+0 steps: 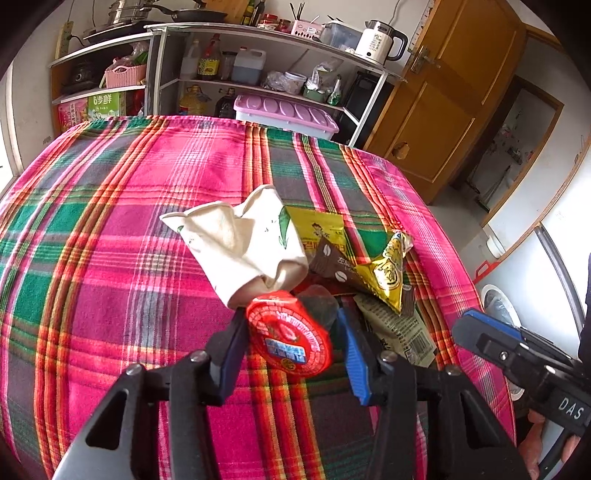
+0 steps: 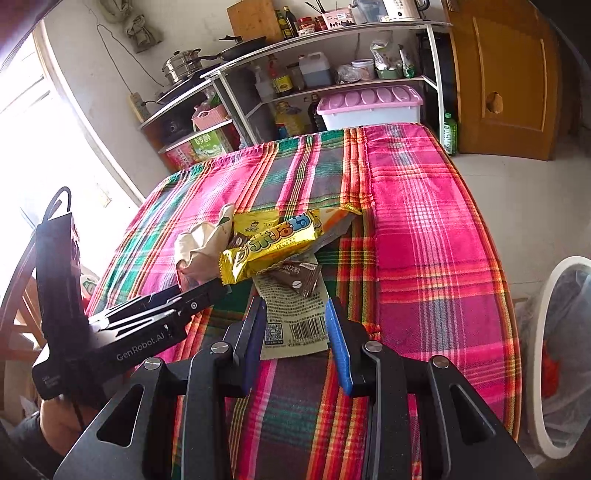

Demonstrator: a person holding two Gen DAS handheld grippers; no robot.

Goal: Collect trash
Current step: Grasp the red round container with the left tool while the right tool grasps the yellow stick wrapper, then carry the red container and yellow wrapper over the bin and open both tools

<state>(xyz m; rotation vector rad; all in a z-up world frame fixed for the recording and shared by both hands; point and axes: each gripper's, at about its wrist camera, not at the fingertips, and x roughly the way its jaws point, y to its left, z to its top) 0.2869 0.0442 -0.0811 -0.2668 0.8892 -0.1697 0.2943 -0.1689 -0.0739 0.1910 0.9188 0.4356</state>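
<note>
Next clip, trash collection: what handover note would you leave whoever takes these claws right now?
Left claw: red cup between its fingers, grip unconfirmed.
Right claw: open, over the barcode wrapper.
Pile on the plaid cloth: paper cup, yellow wrapper, coffee sachet, gold packet.
Done: pile not yet cleared.
Left: move everything into the lined bin.

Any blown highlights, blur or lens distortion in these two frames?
Right wrist view: window at left is blown out to white, glare washing the wall beside it; wrappers stay sharp. Left wrist view: even exposure, no clipping; red lid between the jaws is slightly soft. Both views: strong fisheye bend on the tablecloth edges and shelves, dark vignette in the corners.
</note>
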